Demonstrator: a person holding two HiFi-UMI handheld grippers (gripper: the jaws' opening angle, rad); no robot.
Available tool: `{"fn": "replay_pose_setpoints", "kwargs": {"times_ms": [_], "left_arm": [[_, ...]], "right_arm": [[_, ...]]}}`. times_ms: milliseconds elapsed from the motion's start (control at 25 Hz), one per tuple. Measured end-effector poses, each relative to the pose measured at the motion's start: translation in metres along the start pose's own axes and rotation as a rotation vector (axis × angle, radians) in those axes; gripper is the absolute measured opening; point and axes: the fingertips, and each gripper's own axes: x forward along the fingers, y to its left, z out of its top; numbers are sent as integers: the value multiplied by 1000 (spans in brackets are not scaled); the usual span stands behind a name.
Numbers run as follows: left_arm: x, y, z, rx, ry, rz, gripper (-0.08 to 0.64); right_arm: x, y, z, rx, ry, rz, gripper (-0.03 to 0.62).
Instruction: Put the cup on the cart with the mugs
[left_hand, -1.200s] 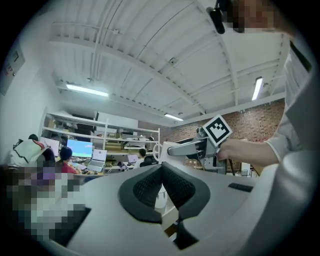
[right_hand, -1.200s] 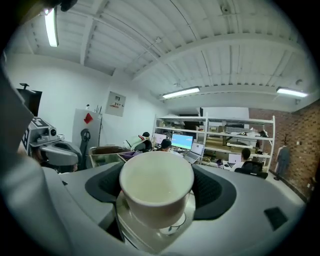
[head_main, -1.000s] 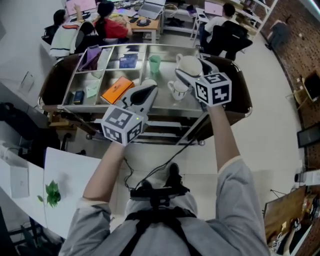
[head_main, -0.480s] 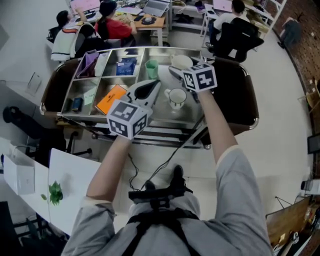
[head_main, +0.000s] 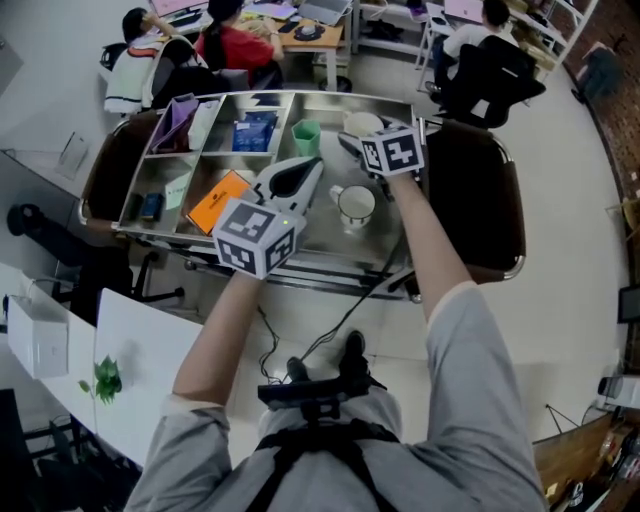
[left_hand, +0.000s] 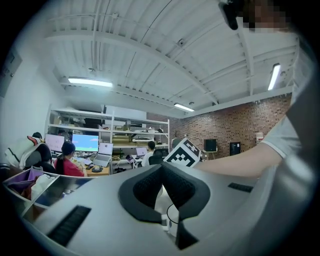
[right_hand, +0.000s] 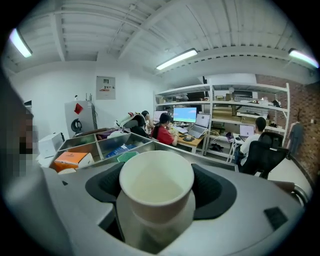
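Your left gripper (head_main: 300, 176) hovers over the compartmented steel cart (head_main: 330, 240), its textured black fingers pressed together on nothing. Just right of it, a glossy white mug (head_main: 355, 205) stands on the cart's flat deck. Your right gripper (head_main: 355, 140) clamps the smooth, round white cup (right_hand: 156, 192) upright above the cart's far side.

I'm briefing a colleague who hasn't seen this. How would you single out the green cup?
Find the steel cart. At its far side, just right of the divided compartments, stands the green cup. It alone is green; the mug nearby is white, with a handle.
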Motion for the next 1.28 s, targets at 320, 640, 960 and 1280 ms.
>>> {"fn": "replay_pose_setpoints", "kwargs": {"times_ms": [320,640,960,1280], "left_arm": [[3,8,-9,-10,12,24,3],[3,13,-14,-8,8,35,3],[3,15,-19,-14,20,34,3],[1,14,-22,-18,26,29,3]], "right_arm": [[29,-16,-25,7,63,-21,422],[41,-7,-46,17,92,24,423],[42,-21,-55,18,83,-24,426],[38,-17,-44,-9,42,-24,446]]}}
